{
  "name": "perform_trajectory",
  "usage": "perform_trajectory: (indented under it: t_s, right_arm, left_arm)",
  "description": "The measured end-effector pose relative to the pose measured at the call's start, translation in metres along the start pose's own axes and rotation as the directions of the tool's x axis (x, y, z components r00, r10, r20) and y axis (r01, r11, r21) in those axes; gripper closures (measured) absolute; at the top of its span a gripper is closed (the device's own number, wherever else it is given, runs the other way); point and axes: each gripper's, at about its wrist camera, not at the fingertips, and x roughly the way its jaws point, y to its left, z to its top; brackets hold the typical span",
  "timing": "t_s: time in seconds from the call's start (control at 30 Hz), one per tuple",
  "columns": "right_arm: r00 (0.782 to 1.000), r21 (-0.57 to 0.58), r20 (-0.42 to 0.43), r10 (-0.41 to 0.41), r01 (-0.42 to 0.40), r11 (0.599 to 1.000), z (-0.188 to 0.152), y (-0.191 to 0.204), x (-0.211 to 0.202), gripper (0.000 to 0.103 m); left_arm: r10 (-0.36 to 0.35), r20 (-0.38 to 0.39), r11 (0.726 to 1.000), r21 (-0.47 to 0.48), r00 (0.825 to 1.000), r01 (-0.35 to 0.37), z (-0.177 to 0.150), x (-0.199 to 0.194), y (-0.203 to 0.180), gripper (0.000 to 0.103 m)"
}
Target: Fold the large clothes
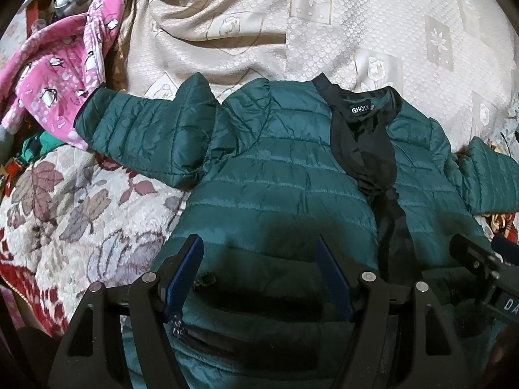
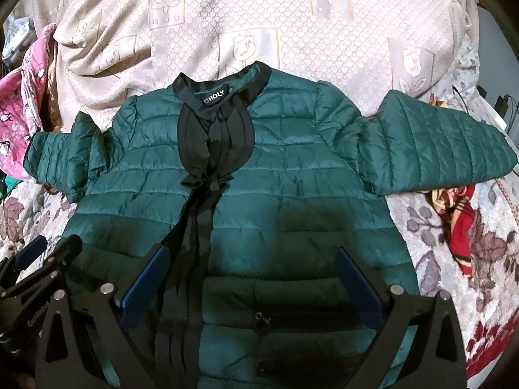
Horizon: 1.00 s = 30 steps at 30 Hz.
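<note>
A dark green quilted jacket [image 1: 285,175] lies flat and face up on the bed, front open, black lining and a "GHOLY" label [image 1: 360,109] at the collar. Both sleeves are spread sideways; the left sleeve [image 1: 146,136] is bunched. It also shows in the right wrist view [image 2: 292,168], with its right sleeve [image 2: 447,149] stretched out. My left gripper [image 1: 259,246] is open and empty over the jacket's lower left front. My right gripper [image 2: 251,256] is open and empty over the lower right front, and it shows in the left wrist view [image 1: 476,259].
A cream patterned bedspread [image 1: 324,26] covers the bed behind the jacket. A floral blanket [image 1: 81,210] lies under it at the sides. A pink penguin-print garment [image 1: 58,84] is heaped at the far left. A red patterned cloth [image 2: 460,227] lies at the right.
</note>
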Motion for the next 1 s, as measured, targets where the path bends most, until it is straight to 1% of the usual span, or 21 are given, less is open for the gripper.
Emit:
perform_trajectory:
  t_s: [0.33, 0.47, 0.67, 1.0]
  right_arm:
    - [1.000, -0.005, -0.002, -0.013, 0.013, 1.000, 0.008, 0.003, 0.008, 0.000]
    - [1.000, -0.007, -0.001, -0.015, 0.015, 1.000, 0.014, 0.004, 0.012, 0.000]
    - [1.000, -0.019, -0.002, -0.025, 0.025, 0.999, 0.025, 0.009, 0.019, 0.000]
    - [1.000, -0.011, -0.001, -0.014, 0.014, 1.000, 0.045, 0.013, 0.038, 0.000]
  left_arm:
    - [0.017, 0.007, 1.000, 0.003, 1.000, -0.017, 0.017, 0.005, -0.001, 0.070]
    - [0.013, 0.000, 1.000, -0.001, 1.000, -0.013, 0.022, 0.009, -0.001, 0.070]
    - [0.012, 0.013, 1.000, 0.001, 1.000, -0.012, 0.033, 0.012, 0.000, 0.070]
    - [0.005, -0.018, 1.000, -0.014, 1.000, -0.006, 0.046, 0.039, 0.002, 0.070]
